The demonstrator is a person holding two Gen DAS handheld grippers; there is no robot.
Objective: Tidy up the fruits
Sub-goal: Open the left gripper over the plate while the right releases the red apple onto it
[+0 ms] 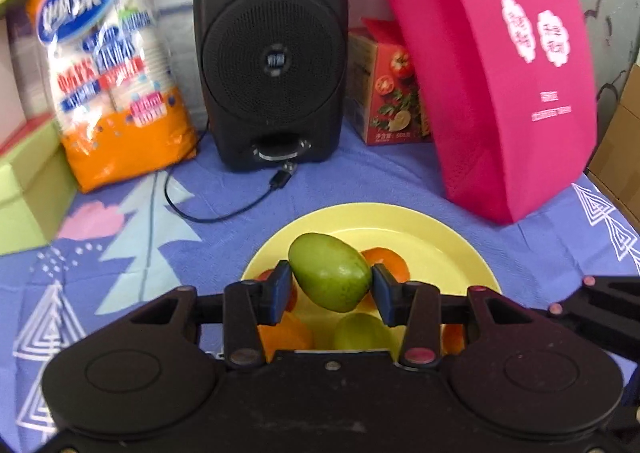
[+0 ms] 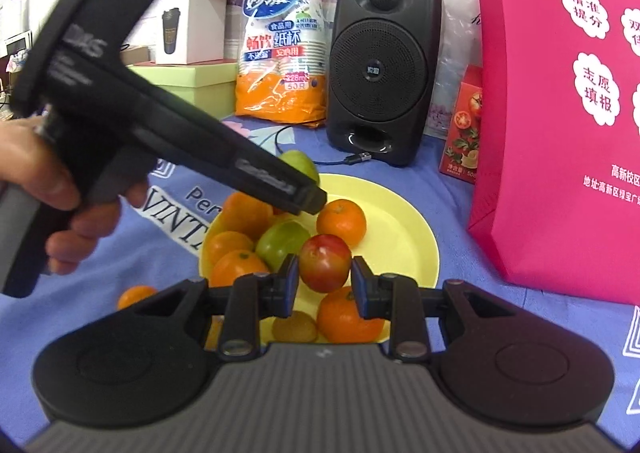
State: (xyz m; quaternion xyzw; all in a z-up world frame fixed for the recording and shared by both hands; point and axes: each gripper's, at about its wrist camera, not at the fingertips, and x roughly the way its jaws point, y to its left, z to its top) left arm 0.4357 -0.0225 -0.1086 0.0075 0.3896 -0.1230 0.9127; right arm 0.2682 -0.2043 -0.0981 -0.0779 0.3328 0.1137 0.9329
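My left gripper (image 1: pixel 331 285) is shut on a green mango (image 1: pixel 330 271) and holds it above the yellow plate (image 1: pixel 432 229). My right gripper (image 2: pixel 325 285) is shut on a red apple (image 2: pixel 325 262) over the same plate (image 2: pixel 404 229). In the right wrist view the plate holds several oranges (image 2: pixel 341 221) and a green fruit (image 2: pixel 282 243). One orange (image 2: pixel 135 295) lies on the cloth left of the plate. The left gripper's body (image 2: pixel 160 133) crosses the right wrist view, with its green mango (image 2: pixel 301 165) partly hidden behind it.
A black speaker (image 1: pixel 270 49) with a cable (image 1: pixel 224 209) stands behind the plate. An orange bag of paper cups (image 1: pixel 112 69) is at the left, a pink bag (image 1: pixel 508 65) at the right, a tomato box (image 1: pixel 384 89) between them. Green boxes (image 1: pixel 28 189) stand at the far left.
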